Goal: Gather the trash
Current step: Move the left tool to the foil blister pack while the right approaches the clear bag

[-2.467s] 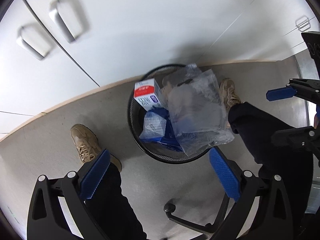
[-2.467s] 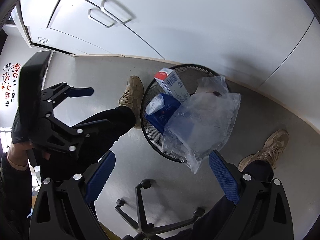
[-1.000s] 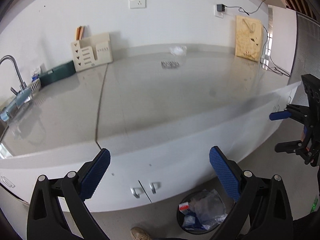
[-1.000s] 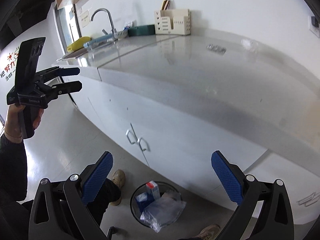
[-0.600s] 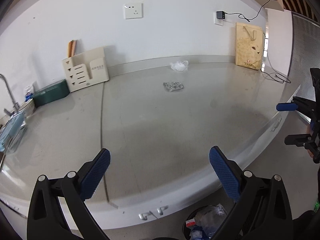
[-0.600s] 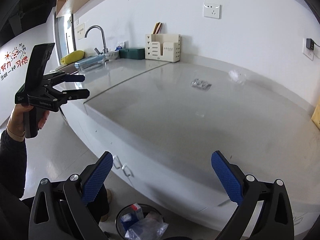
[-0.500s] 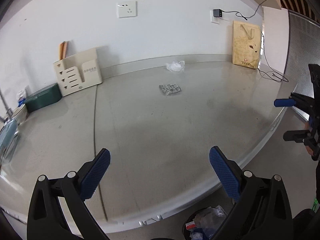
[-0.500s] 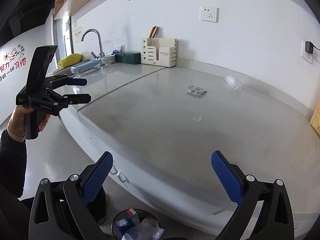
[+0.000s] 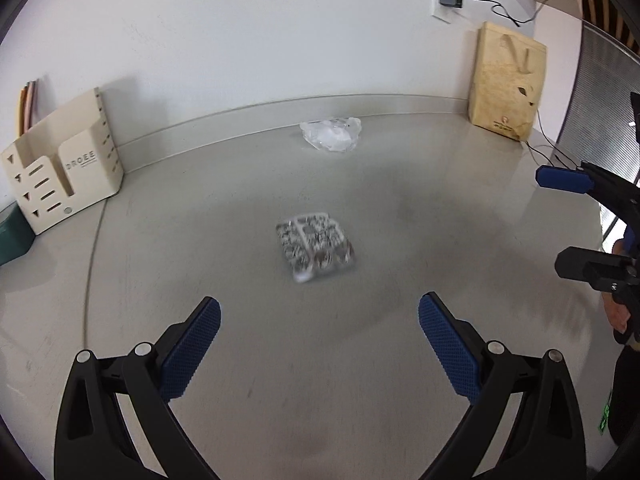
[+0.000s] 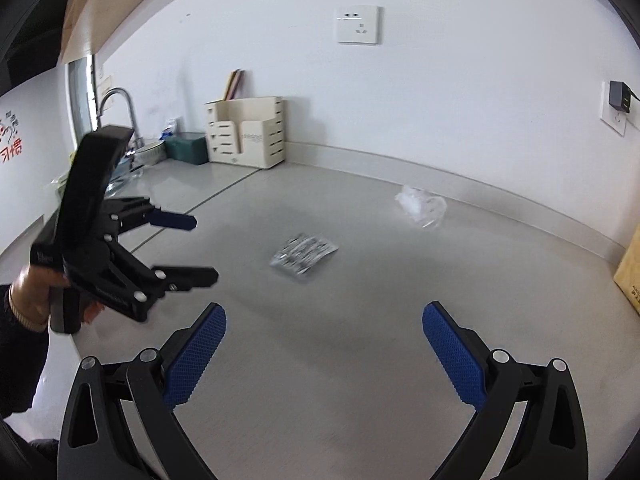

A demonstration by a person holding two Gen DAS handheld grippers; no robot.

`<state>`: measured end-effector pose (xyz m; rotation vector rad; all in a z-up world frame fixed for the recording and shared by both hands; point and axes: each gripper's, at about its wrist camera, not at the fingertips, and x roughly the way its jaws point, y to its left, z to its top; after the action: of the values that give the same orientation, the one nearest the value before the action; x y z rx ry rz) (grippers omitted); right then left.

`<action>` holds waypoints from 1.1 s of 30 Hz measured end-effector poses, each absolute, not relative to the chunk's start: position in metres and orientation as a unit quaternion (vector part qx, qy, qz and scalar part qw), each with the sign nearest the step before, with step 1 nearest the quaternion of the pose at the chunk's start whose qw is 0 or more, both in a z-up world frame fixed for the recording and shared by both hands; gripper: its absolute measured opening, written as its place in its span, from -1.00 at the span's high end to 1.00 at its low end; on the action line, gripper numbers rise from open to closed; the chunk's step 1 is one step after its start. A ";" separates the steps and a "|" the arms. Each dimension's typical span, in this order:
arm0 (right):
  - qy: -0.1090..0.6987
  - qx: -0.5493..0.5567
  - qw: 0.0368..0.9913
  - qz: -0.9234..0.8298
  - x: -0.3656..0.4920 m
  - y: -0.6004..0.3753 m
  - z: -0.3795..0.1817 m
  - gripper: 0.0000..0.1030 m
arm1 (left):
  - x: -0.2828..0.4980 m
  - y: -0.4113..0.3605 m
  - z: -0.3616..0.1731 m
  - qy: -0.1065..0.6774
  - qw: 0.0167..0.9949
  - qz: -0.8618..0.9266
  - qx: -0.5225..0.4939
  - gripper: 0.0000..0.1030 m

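Left gripper [image 9: 319, 344] and right gripper [image 10: 324, 344]: jaws spread, empty, above the countertop [image 9: 200, 280]. Patterned wrapper [image 9: 315, 245] lies ahead (crumpled clear plastic [image 9: 332, 134] beyond).

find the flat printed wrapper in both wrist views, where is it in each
Left wrist: flat printed wrapper lies just above centre, ahead of the open left gripper.
Right wrist: wrapper sits left of centre.
Shared landmark: crumpled clear plastic beyond it, near the wall.

The grey counter [image 9: 200, 280] held a shiny packet [image 9: 314, 245] mid-frame, a crumpled clear wrapper [image 9: 332, 135] above it, and a cream holder [image 9: 60, 176] at left.
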<state>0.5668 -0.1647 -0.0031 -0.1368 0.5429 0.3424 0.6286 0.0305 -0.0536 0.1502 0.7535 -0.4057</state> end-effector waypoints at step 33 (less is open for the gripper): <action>0.363 0.009 0.919 0.152 0.842 -0.220 -0.024 -0.93 | 0.737 -0.024 -0.090 0.395 0.915 -0.050 0.062 -0.92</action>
<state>0.8425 -0.2200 -0.0235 0.0192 0.7471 0.3126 0.7374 -0.0244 -0.0900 0.1268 0.8128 -0.1031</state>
